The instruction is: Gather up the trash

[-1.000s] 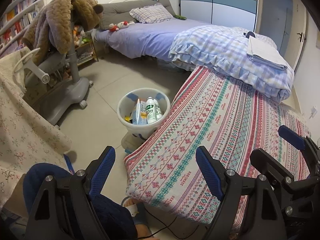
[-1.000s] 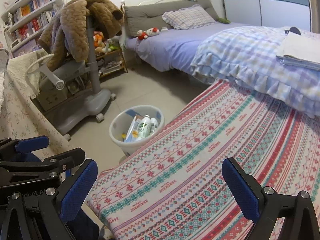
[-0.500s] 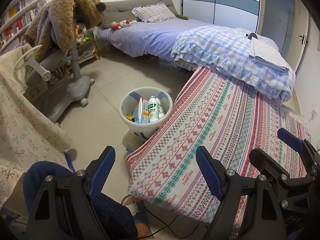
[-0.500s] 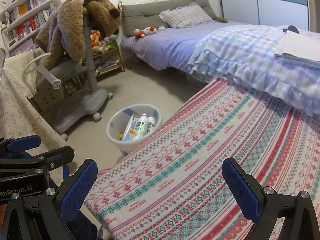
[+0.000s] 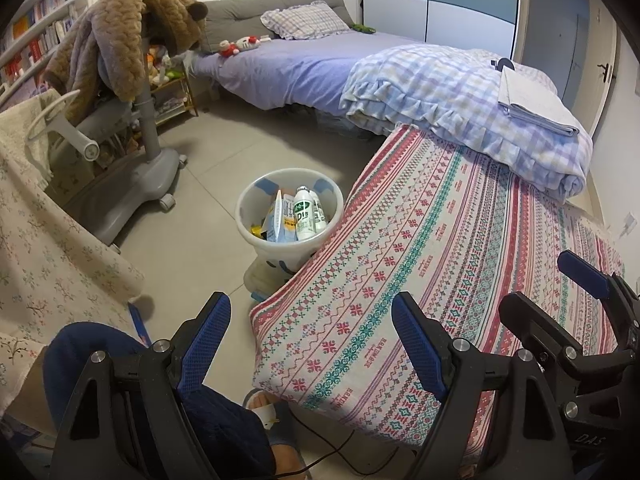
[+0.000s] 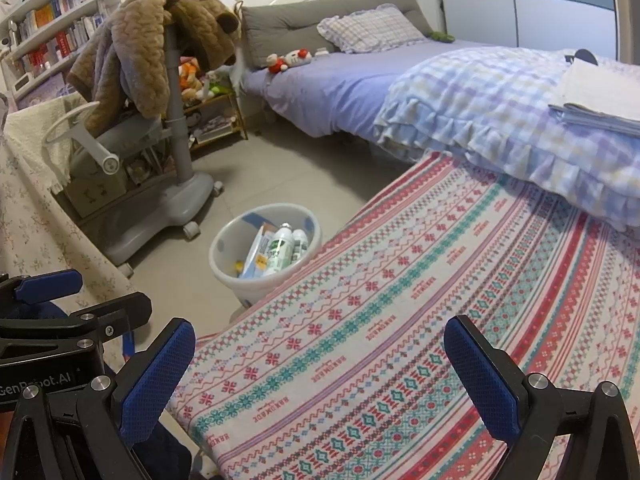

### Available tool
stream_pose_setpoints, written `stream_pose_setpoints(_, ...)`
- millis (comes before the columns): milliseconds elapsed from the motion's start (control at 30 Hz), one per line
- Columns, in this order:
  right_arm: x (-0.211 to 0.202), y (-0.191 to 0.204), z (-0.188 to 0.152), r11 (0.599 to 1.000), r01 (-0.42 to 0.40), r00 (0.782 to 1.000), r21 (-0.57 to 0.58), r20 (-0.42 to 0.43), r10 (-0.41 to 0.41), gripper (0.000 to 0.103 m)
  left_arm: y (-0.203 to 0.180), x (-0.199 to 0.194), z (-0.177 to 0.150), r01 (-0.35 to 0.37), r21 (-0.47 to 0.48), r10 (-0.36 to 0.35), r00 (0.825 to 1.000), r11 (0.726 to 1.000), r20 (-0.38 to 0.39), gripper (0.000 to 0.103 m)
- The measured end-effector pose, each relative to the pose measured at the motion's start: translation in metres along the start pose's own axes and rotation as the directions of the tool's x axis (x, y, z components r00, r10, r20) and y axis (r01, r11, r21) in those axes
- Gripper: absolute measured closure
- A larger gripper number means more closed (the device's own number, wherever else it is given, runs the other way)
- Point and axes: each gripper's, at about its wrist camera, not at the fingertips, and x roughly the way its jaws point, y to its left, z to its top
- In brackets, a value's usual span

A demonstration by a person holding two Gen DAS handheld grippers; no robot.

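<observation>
trash (image 5: 298, 216), bottles and cartons, sits inside the white bin (image 5: 256, 236) on the floor just beside the patterned cloth (image 5: 440, 260). left gripper (image 5: 308, 340) and right gripper (image 6: 320, 376) both spread wide, holding nothing. no loose litter visible on the cloth; scan further before reaching. chair base (image 5: 132, 200) and draped cloth edge crowd the bin.

I count one white bin (image 5: 289, 248) on the floor, at about 12 o'clock from my left gripper (image 5: 308, 334). In it I see two bottles (image 5: 305, 212) and one flat box (image 5: 285, 220). I hold two grippers; the right gripper (image 6: 318, 376) makes two. At 1 o'clock I count one pillow (image 5: 304, 22) and one red and white soft toy (image 5: 240, 45).
</observation>
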Motion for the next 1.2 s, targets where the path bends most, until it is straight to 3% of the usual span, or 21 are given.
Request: stream_pose_setpoints(1200, 0.0063, -0.0024, -0.0039, 1.0, 0.007, 1.0, -0.011, -0.012, -0.007, 0.0, 0.0051, 0.0068, 0.0018, -0.063, 0.019, 0.063, 0.998, 0.998, -0.004, 0.018)
